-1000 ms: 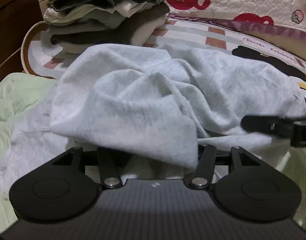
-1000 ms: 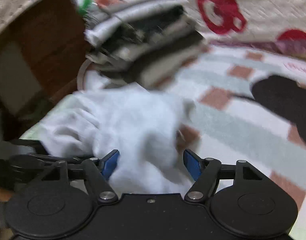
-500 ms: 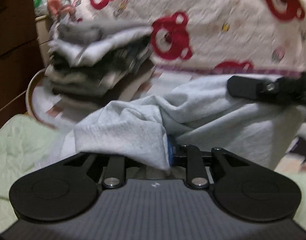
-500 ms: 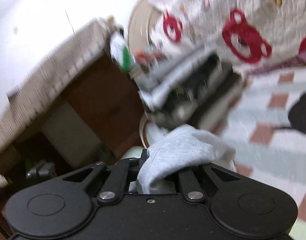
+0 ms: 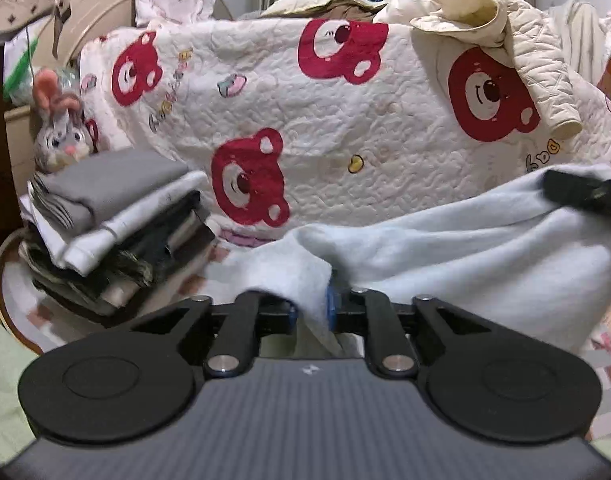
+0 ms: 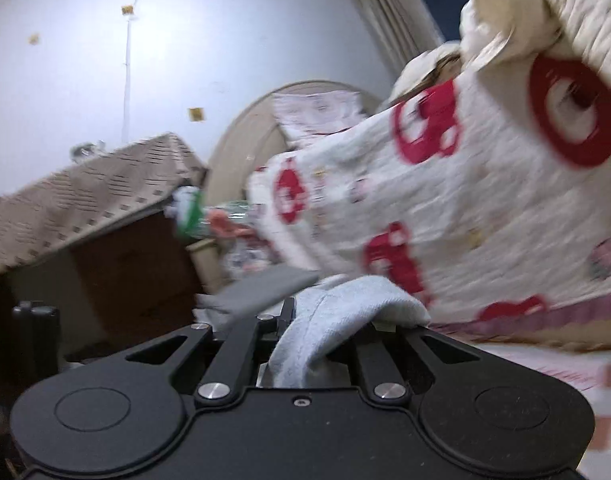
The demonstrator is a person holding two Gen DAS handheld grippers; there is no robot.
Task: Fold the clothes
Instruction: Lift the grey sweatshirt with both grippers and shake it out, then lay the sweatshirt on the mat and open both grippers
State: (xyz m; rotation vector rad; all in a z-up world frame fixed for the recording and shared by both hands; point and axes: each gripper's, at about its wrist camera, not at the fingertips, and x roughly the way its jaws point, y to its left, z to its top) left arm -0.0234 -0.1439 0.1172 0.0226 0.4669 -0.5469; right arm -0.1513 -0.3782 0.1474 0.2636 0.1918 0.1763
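Both tongs clamp the same light grey garment (image 5: 445, 248): the left tongs (image 5: 310, 312) are pinched narrow on a bunched fold at its near left part, blue pads pressed against the cloth; the right tongs (image 6: 325, 334) are closed on another fold that humps over the fingers. The garment hangs lifted between them above the bed, slack and rumpled, sagging in the middle, no crease or flat panel to be seen. Far left on the bed, a stack of folded clothes (image 5: 113, 220) sits piled, grey piece on top, white and dark pieces beneath; so some folding lies finished there, while this garment reads as unfolded. Judgement: somewhere mid-job, with this piece needing to be spread and folded before it can join the stack. Behind, a bear-print quilt (image 5: 325, 120) is draped, with a cream padded jacket (image 5: 517, 52) thrown on it at the right; a plush rabbit (image 5: 61, 132) stands beside the stack. Hard to make out: the garment's type, since sleeves, collar and hem are hidden; its lower edge is cut off by the tongs' body. The right wrist view is smeared with blur. The right tongs show only as a dark bar at the right edge of the left wrist view.
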